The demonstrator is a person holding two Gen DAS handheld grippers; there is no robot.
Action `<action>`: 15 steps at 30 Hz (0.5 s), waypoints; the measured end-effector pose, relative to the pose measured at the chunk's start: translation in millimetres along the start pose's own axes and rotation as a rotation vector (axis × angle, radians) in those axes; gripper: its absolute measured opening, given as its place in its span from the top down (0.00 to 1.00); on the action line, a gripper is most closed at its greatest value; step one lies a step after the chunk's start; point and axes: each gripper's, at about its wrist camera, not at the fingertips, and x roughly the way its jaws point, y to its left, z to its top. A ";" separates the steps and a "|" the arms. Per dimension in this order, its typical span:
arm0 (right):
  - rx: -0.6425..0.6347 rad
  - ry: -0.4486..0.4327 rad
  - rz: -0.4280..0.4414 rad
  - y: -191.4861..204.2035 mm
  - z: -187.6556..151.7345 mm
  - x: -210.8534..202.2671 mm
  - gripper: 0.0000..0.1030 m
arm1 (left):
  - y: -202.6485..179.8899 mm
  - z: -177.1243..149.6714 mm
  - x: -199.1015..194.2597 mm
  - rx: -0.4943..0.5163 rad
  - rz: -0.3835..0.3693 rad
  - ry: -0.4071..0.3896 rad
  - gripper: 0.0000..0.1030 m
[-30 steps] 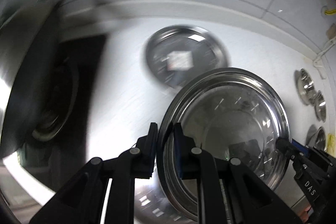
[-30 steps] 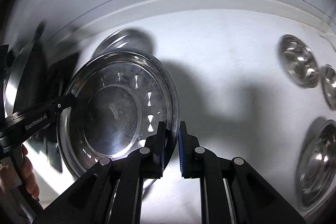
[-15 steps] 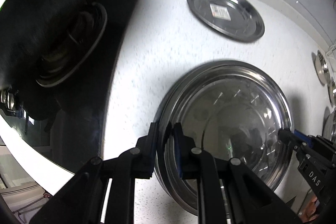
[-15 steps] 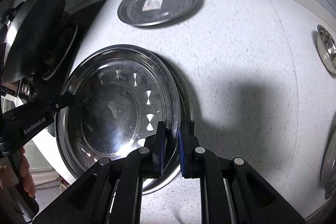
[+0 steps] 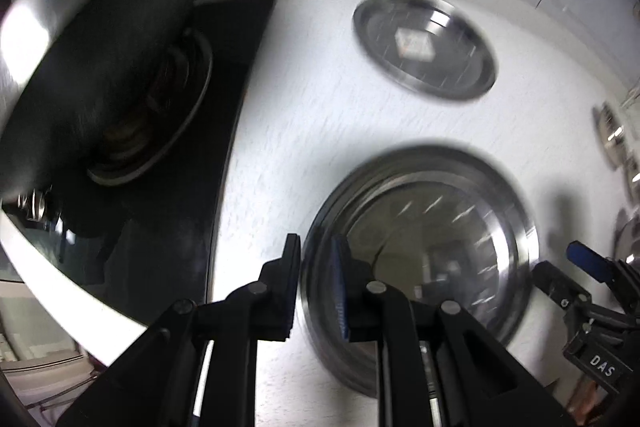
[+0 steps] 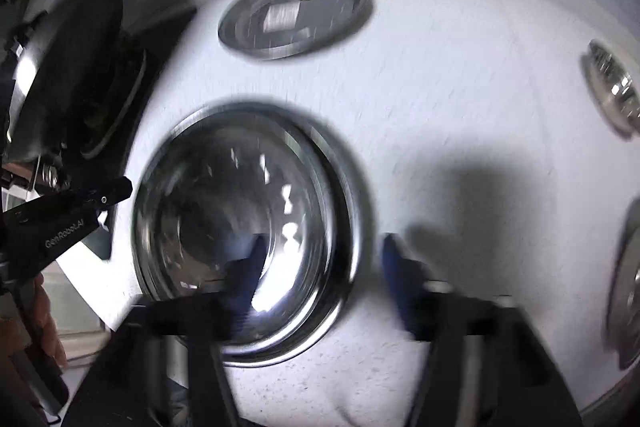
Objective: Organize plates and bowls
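Note:
A large steel plate lies on the white counter, stacked on another plate; it also shows in the right wrist view. My left gripper has its jaws slightly apart around the plate's left rim. My right gripper is open, its blue-padded fingers straddling the plate's right rim. A second steel plate with a label lies farther back, also in the right wrist view. The other gripper shows in each view, the right one and the left one.
A black stove top with a large dark pan stands at the left. Small steel bowls sit along the right side of the counter, with another nearer. A tiled wall runs behind.
The large plate has been set down flat on the counter. My right gripper has opened wide and let go of its rim. My left gripper's jaws have parted slightly.

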 end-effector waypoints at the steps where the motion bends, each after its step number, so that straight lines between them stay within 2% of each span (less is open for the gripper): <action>1: 0.005 -0.021 0.005 -3.9 9.5 -5.5 0.37 | -1.3 7.7 -6.1 0.000 -0.019 -0.011 0.85; 3: 0.032 -0.075 0.003 -16.1 33.6 -14.4 0.31 | -5.9 26.9 -13.5 0.010 -0.046 -0.033 0.85; 7: 0.076 -0.152 -0.025 -39.4 92.0 -13.6 0.31 | -19.2 77.8 -10.2 0.026 -0.058 -0.069 0.85; 10: 0.103 -0.154 -0.012 -52.4 133.9 4.7 0.31 | -26.7 118.6 6.4 0.007 -0.058 -0.080 0.85; 15: 0.125 -0.102 -0.008 -57.0 183.1 58.4 0.31 | -32.7 160.0 54.2 -0.051 -0.058 -0.001 0.85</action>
